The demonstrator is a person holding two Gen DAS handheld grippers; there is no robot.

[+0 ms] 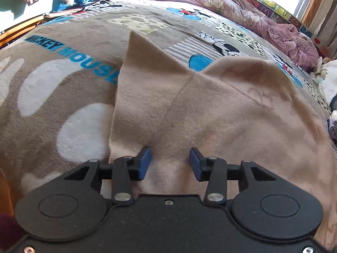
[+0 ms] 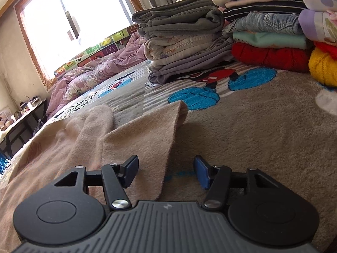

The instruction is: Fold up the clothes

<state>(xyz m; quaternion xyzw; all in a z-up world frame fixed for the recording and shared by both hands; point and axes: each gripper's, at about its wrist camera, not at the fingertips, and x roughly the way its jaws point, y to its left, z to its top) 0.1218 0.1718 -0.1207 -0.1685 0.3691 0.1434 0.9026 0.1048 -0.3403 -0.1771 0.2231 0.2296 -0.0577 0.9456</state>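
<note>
A beige fleece garment (image 1: 210, 109) lies spread on the Mickey Mouse blanket (image 1: 63, 67) covering the bed. In the left wrist view one pointed part lies to the far left and a rounded part to the right. My left gripper (image 1: 170, 163) is open and empty, low over the garment's near part. In the right wrist view the same garment (image 2: 84, 139) lies at left, its right edge running between the jaws. My right gripper (image 2: 166, 171) is open and empty, straddling that edge, with blanket (image 2: 263, 130) on its right.
Stacks of folded clothes (image 2: 210, 38) stand on the bed ahead and to the right. A crumpled pink quilt (image 2: 94, 73) lies along the window side; it also shows in the left wrist view (image 1: 252, 16). A small side table (image 2: 25, 113) stands at far left.
</note>
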